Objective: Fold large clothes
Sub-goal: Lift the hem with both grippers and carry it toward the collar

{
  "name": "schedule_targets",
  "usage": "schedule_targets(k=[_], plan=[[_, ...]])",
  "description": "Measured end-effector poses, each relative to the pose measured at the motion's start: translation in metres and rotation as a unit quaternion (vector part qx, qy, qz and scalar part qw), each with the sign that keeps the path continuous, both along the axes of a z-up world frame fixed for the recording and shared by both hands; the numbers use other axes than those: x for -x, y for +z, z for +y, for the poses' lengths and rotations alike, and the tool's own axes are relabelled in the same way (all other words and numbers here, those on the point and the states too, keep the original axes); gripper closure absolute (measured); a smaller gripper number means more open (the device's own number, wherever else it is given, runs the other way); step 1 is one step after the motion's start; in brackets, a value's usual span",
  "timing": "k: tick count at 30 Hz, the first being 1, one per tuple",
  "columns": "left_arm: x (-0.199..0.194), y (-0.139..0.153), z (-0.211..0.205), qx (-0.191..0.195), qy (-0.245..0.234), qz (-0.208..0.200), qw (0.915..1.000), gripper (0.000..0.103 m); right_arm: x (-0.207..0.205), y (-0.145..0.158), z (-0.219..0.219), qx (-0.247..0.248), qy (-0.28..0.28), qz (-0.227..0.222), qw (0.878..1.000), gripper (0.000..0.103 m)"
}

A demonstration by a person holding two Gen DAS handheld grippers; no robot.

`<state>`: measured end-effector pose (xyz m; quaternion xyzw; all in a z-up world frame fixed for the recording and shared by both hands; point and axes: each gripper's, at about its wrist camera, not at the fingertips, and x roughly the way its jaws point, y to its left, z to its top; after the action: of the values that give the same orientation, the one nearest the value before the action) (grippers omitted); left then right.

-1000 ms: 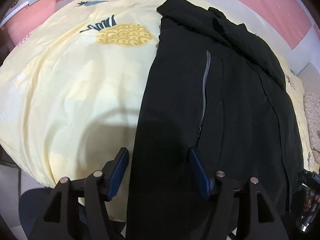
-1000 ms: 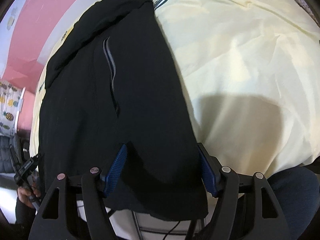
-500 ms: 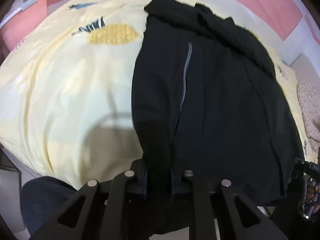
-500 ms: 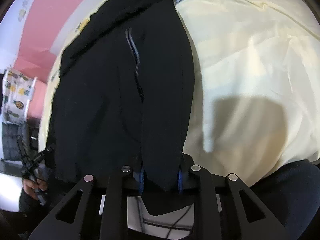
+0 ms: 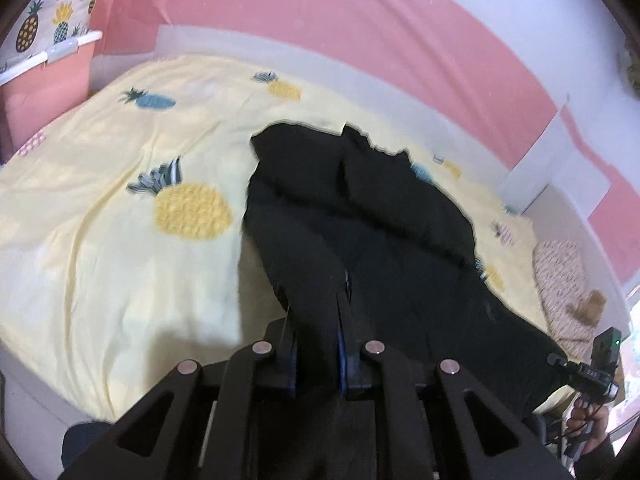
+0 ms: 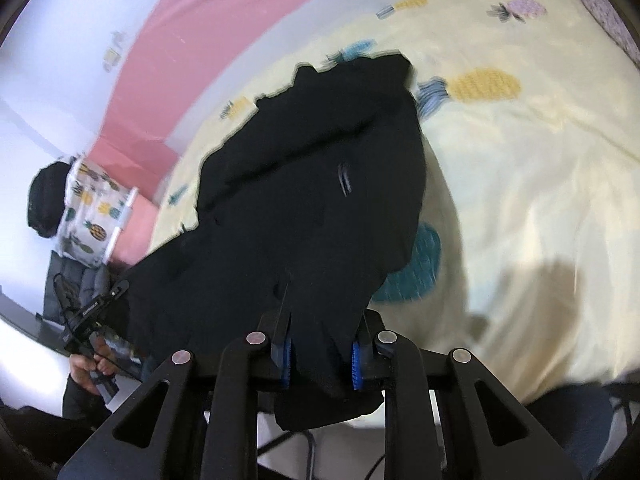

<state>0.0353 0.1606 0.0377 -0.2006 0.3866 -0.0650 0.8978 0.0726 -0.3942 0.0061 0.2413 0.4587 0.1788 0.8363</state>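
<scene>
The right gripper pinches the near edge of a big black piece of clothing. Its blue pads press on the cloth from both sides, and a bit of cloth hangs down below them. The rest of the clothing stretches away over a yellow bed sheet with pineapple pictures on it. A blue pineapple peeks out just right of the cloth. Far off is a pink and white wall. At the near left, a hand holds the other black tool.
</scene>
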Motion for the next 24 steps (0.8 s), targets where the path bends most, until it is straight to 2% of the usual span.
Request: schedule_targets(k=[14, 24], plan=[[-0.078, 0.044, 0.011, 0.03, 0.022, -0.05, 0.9981, 0.089, -0.062, 0.059, -0.015, -0.014, -0.012, -0.087, 0.996, 0.082], [-0.154, 0.059, 0.006, 0.019, 0.023, -0.054, 0.9981, 0.089, -0.134, 0.081, -0.014, -0.021, -0.018, -0.108, 0.994, 0.082]])
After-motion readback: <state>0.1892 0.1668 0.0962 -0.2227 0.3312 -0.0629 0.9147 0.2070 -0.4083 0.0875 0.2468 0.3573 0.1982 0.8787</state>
